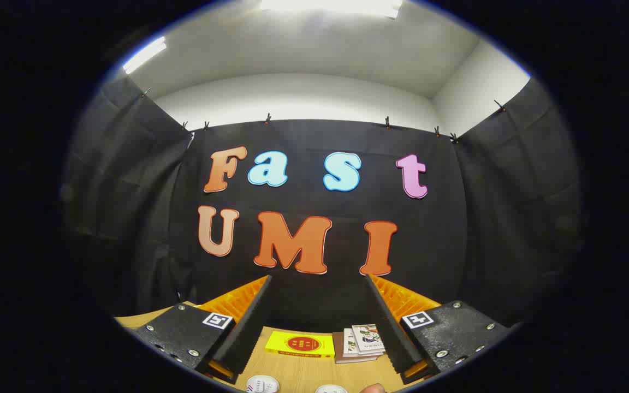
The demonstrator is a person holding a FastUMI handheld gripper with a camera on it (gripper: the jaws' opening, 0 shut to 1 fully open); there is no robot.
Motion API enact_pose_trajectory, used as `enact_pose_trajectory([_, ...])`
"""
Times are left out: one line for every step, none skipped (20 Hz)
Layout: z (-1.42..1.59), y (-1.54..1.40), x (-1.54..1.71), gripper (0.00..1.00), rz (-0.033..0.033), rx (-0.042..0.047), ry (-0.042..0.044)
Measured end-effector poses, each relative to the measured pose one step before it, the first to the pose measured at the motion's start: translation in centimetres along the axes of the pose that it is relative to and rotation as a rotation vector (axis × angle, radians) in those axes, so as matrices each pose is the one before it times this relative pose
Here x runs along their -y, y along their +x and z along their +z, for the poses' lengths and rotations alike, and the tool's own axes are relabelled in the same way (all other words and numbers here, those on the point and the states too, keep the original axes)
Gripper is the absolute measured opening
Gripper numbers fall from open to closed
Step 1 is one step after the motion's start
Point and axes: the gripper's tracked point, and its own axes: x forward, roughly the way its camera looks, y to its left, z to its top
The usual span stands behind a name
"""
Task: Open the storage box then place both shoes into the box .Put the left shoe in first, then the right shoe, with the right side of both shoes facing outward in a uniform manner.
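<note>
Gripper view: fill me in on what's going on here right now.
A person holds the gripper up over a wooden table, aimed at the booth's back wall. Its fingers are spread wide apart with nothing between them. On the table beyond the fingers lie a yellow box and a small stack of booklets. Two white rounded things sit at the near edge, too cut off to identify. Nothing is being handled yet.
</note>
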Motion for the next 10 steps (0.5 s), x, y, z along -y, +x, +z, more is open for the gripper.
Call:
enact_pose_trajectory([-0.048,-0.106,-0.048,0.97,-0.00233,-0.00003,-0.00369])
enact_pose_trajectory([0.123,-0.137,0.049,0.97,-0.00221,0.0046,-0.00867])
enact_pose_trajectory([0.174,-0.186,0.045,0.97,0.00111,0.00722,-0.01331])
enact_pose_trajectory([0.1,-0.182,0.199,0.97,-0.00136,0.0095,-0.01236])
enact_pose_trajectory([0.001,-0.087,0.208,0.97,-0.00402,0.00542,-0.00623])
enact_pose_trajectory([-0.198,-0.013,0.231,0.97,-0.00595,-0.00276,-0.00136])
enact_pose_trajectory([-0.132,-0.084,0.336,0.97,-0.01148,0.00075,0.00018])
enact_pose_trajectory([0.149,0.095,0.414,0.97,-0.01602,0.0085,0.00077])
enact_pose_trajectory([0.152,-0.018,0.277,0.96,-0.01315,0.01136,0.00508])
enact_pose_trajectory([0.015,0.023,-0.035,0.96,-0.00615,0.00813,0.00906])
